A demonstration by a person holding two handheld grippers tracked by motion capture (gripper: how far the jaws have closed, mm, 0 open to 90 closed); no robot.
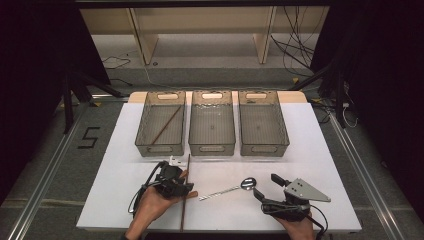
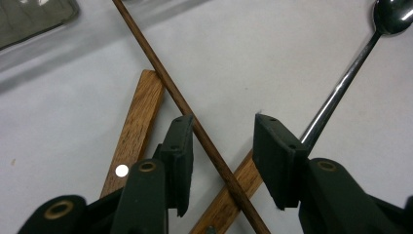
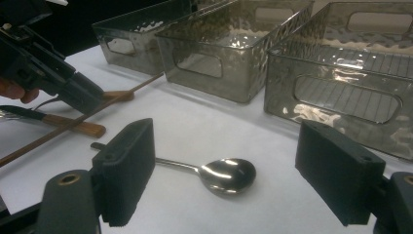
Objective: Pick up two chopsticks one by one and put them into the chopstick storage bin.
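Around the spoon (image 1: 239, 187) there's decent open table: bare white surface on its right up to the right gripper (image 1: 266, 187) and a clear strip between it and the three bins (image 1: 212, 148) behind. Left of the spoon it gets cluttered, with a long chopstick (image 1: 185, 192) crossing two wooden handles (image 2: 134, 127) right under the left gripper (image 2: 221, 146), so that side's tight.

surface: white table (image 1: 320, 165) | far edge: three grey plastic bins (image 1: 212, 122) side by side | near left: thin wooden stick (image 1: 186, 192) across wooden-handled utensils (image 2: 134, 129) | near centre: metal spoon (image 1: 235, 187), bowl toward the bins
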